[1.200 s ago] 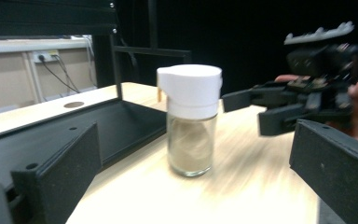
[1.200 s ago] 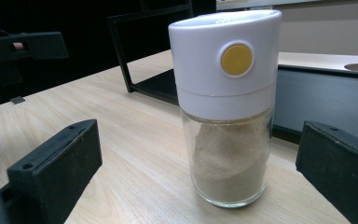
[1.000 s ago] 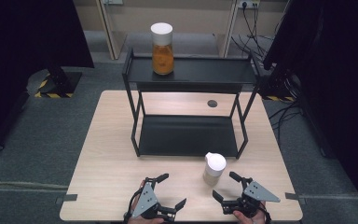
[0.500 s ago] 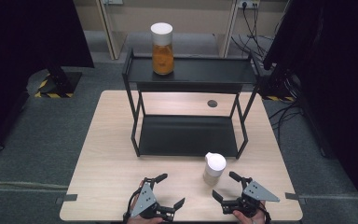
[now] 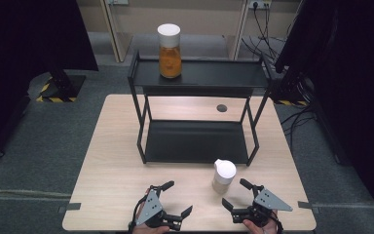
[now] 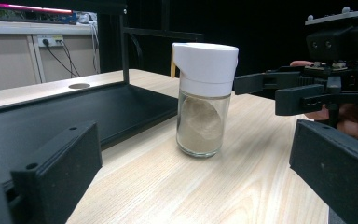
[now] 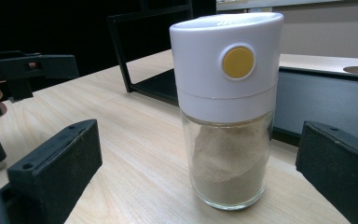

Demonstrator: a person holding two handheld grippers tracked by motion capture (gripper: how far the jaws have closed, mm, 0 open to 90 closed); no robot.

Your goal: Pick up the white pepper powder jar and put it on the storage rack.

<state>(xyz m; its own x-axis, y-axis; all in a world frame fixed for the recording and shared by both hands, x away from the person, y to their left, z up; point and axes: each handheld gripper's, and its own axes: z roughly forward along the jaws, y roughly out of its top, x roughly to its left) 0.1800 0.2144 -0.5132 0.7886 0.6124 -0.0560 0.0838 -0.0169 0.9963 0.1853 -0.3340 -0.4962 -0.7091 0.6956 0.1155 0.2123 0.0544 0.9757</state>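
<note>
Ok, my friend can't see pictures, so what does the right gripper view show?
A glass jar of pale powder with a white lid and a yellow button stands upright on a wooden table, right ahead of the open right gripper. A black rack is behind it, and the left gripper is at the far left.

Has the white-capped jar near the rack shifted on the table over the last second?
No. In the high view the white-capped jar stands upright just off the front right leg of the black rack, as before, untouched.
</note>
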